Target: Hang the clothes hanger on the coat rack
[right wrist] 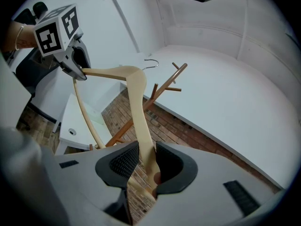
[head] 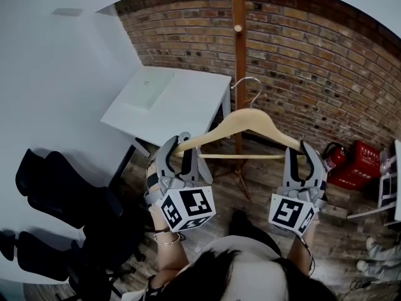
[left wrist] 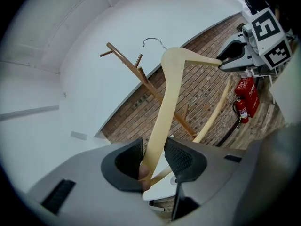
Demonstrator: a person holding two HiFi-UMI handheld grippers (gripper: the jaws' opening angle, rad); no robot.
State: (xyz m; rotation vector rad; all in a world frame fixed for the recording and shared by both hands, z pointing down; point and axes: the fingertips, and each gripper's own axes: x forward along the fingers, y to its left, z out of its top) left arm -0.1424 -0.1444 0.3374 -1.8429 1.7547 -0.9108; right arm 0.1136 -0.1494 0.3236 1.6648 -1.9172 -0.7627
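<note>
head view shows the wooden hanger [head: 250, 123] held up in the air just in front of the coat rack [head: 238, 55]. the left gripper [head: 182, 144] is clamped on one arm tip and the right gripper [head: 305, 150] on the other. its wire hook [head: 252, 85] is near the rack but on no peg [head: 238, 27], so the hanging itself is left to do.

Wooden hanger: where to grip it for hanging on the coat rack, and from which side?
Grip the hanger by its two arm tips, as the left gripper and right gripper hold it now, coming from the near side, away from the coat rack. The tips are slim, and the hook on top is left free.
</note>
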